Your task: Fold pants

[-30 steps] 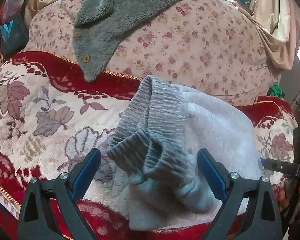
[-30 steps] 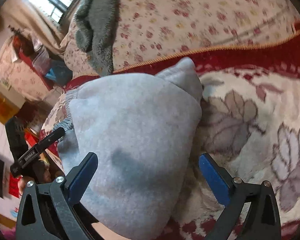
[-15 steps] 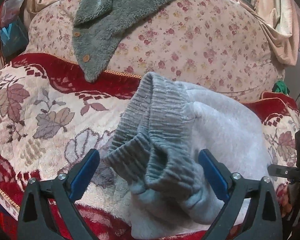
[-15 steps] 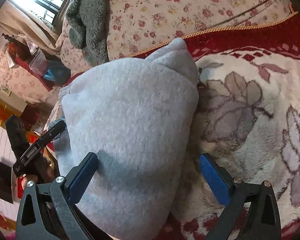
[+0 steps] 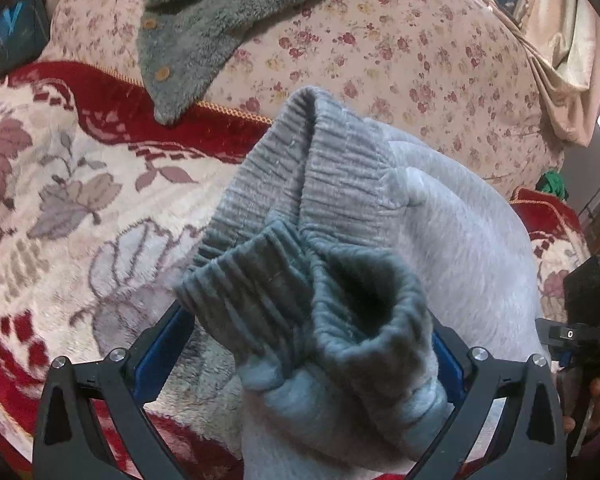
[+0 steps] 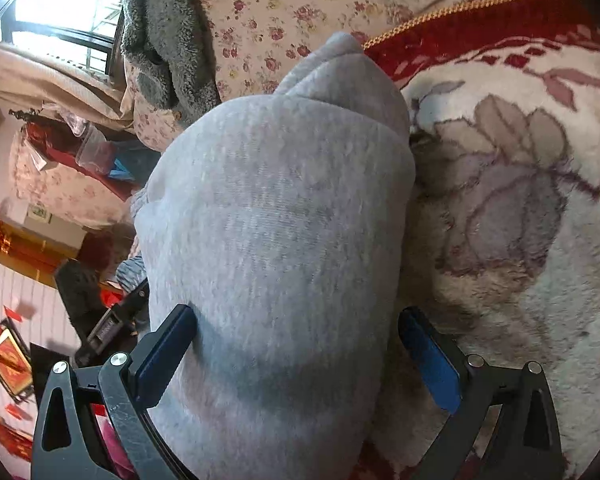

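The light grey fleece pants lie folded in a bundle on the red and cream floral blanket. Their ribbed waistband and cuffs face my left gripper, which is open with the bundle's end between its blue pads. In the right wrist view the smooth folded side of the pants fills the middle. My right gripper is open and straddles that end. The right gripper also shows at the left wrist view's right edge.
A dark grey fleece garment with buttons hangs over the floral sofa back. The blanket spreads to the right of the pants. A window and room clutter lie to the left.
Both grippers have moved in closer to the pants bundle, which now fills more of each view. Both stay open.
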`<state>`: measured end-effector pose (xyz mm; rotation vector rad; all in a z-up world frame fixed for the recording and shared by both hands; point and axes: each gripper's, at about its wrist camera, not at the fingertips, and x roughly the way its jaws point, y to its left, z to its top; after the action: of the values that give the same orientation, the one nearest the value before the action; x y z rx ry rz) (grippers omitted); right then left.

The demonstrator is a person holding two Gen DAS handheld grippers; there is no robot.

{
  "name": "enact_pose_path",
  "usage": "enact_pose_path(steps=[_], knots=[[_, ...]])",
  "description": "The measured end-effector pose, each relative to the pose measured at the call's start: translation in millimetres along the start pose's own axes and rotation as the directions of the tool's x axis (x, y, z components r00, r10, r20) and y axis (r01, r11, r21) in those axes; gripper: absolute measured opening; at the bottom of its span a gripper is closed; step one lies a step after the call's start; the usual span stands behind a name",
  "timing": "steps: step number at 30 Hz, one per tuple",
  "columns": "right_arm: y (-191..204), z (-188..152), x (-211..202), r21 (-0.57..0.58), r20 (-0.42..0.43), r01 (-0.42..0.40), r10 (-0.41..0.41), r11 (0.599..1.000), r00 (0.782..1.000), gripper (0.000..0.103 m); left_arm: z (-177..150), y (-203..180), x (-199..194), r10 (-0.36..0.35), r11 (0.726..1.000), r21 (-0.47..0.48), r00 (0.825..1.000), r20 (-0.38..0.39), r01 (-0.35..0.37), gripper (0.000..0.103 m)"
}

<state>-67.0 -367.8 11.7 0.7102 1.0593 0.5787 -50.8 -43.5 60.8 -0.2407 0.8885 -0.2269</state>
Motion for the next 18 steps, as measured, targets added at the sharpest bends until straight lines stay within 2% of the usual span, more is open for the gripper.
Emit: enact_pose_path(steps=[5,9,13,16,18], knots=[[3.6,3.5,10.7,-0.016,-0.036,-0.034,0.033,0.999,0.999,0.103,-7.2,18.2,9.0,-0.093,0.992,-0.089,0.995,-0.025,0.091,0.103],[5.6,5.4,17.9,-0.034,-0.059,-0.052,0.05,0.998,0.997,0.103,-10.3,21.0,7.3,-0.097,0.992,-0.083,0.995,-0.027,0.094,0.103],[17.5,10.6,6.9,-0.123,-0.041,0.041,-0.047,0.992,0.998,0.103,-11.8,15.6,6.2,-0.09,0.995,-0.047,0.996,-0.015,0.089,0.103],[21.8,11.9,1.7,-0.172,-0.04,0.09,-0.098,0.981,0.994,0.103,-12.5,21.2,9.3,-0.116,0.99,-0.08,0.993,-0.029,0.113,0.103],[26.0,16.4,-8.1,-0.201,0.011,0.142,-0.143,0.969,0.99,0.103,-13.4,24.5,10.2,-0.126,0.987,-0.099,0.991,-0.033,0.123,0.103]])
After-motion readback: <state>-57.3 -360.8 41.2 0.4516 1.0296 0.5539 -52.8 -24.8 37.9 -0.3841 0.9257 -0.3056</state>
